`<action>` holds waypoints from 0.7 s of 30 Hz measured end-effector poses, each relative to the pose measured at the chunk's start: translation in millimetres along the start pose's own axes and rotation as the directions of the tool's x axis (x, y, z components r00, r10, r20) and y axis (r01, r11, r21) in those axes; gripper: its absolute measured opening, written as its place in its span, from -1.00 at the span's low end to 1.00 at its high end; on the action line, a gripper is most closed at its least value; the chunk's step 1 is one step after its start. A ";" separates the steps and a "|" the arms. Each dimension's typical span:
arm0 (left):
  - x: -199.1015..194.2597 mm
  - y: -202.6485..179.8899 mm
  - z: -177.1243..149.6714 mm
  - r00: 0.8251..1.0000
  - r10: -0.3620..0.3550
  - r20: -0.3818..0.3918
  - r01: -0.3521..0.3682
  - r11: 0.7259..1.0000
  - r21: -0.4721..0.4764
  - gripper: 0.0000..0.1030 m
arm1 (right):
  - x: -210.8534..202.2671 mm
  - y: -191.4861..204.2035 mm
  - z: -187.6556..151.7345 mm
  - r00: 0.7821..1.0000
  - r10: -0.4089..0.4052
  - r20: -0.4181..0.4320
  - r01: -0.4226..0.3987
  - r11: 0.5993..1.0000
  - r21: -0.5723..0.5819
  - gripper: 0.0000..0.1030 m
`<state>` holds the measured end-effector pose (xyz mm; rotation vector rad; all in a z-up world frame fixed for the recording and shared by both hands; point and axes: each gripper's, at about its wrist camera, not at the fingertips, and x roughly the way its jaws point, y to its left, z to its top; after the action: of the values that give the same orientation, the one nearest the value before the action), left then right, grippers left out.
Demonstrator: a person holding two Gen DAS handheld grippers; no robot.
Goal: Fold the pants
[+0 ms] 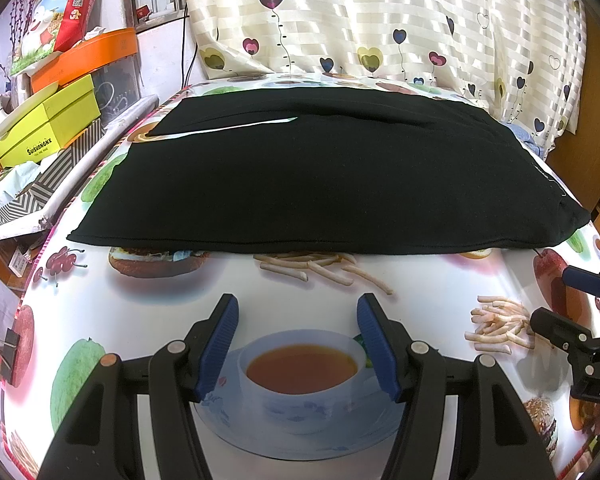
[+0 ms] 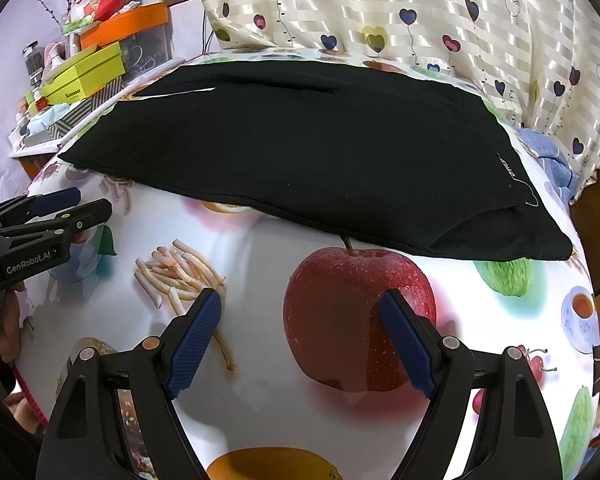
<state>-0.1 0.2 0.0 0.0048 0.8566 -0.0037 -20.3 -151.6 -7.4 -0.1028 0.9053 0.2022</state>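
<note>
Black pants (image 1: 324, 176) lie flat across the far half of the table, folded lengthwise, with a thin pale gap between the legs at the upper left. In the right wrist view the pants (image 2: 312, 152) show their waistband end at the right with small white lettering. My left gripper (image 1: 296, 304) hovers open over the printed tablecloth, short of the pants' near edge, nothing between its blue pads. My right gripper (image 2: 302, 300) is open too, above a printed red apple, also short of the cloth. Each gripper shows in the other's view: right gripper (image 1: 560, 300), left gripper (image 2: 88, 204).
The table (image 1: 140, 312) wears a food-print cloth held by binder clips (image 1: 4, 350). Stacked boxes (image 1: 48, 128) crowd the shelf at the left. A heart-patterned curtain (image 1: 380, 20) hangs behind. Blue fabric (image 2: 548, 156) lies off the far right corner.
</note>
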 end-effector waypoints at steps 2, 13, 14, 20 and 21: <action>0.0 -0.1 0.0 1.000 0.000 0.000 0.000 1.000 0.000 0.25 | -0.2 0.5 -0.8 1.000 0.000 0.000 0.000 1.000 -0.001 0.59; 0.0 -0.1 0.0 1.000 0.000 0.000 0.000 1.000 0.000 0.25 | 0.1 -0.6 0.5 1.000 0.000 -0.001 0.000 1.000 0.001 0.59; 0.0 -0.1 0.0 1.000 0.000 0.000 0.000 1.000 0.001 0.25 | 0.0 -0.4 -0.3 1.000 0.000 -0.002 0.000 1.000 0.001 0.59; 0.0 0.0 0.0 1.000 0.000 0.000 0.000 1.000 0.000 0.25 | 0.1 -0.5 0.5 1.000 0.000 -0.001 0.000 1.000 0.001 0.59; 0.0 -0.2 0.0 1.000 0.001 0.000 -0.001 1.000 0.001 0.25 | 0.0 -0.2 0.0 1.000 0.000 -0.002 0.000 1.000 0.001 0.59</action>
<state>-0.1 0.0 0.1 0.0058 0.8565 -0.0035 -20.2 -151.8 -7.3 -0.1019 0.9075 0.2014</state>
